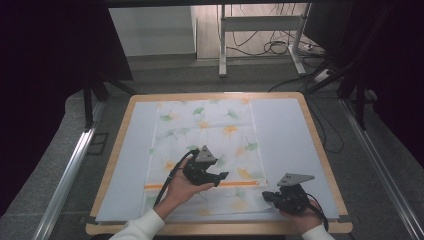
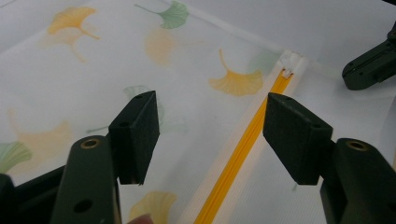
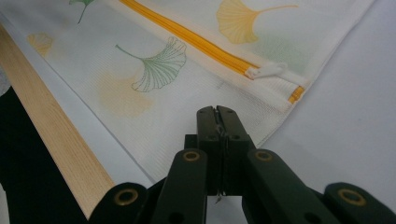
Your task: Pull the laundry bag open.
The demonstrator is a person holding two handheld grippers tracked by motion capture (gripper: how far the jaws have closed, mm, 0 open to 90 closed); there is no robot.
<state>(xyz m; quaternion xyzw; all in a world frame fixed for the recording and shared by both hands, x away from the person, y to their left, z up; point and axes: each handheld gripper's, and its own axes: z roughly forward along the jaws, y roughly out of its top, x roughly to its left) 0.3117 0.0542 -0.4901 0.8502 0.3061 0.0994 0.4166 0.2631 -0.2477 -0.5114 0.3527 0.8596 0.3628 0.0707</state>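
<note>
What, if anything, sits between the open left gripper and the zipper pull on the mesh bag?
Nothing visible. The left gripper hovers open over the orange zipper, and the run of zipper up to the white zipper pull is bare mesh bag. The right gripper is shut on the bag's edge near that corner, beside the path, not in it.

White mesh zip bag [image 1: 205, 145]: white ground printed with ginkgo leaves in yellow-orange and green, some faded to pale tints. Bright orange-yellow zipper strip [image 1: 200, 185]: set between white fabric borders. Small zipper pull [image 3: 268, 71]: white. Flat mat [image 1: 285, 145] beneath the bag: plain pale blue-grey. Bench [image 1: 320, 145]: light natural wood edge. Left gripper [image 2: 212, 135]: matte black jaws with brass-coloured rivets, grey three-cornered top plate. Right gripper [image 3: 217, 112]: same black, brass and grey scheme. Sleeve cuffs [image 1: 145, 226]: white.
</note>
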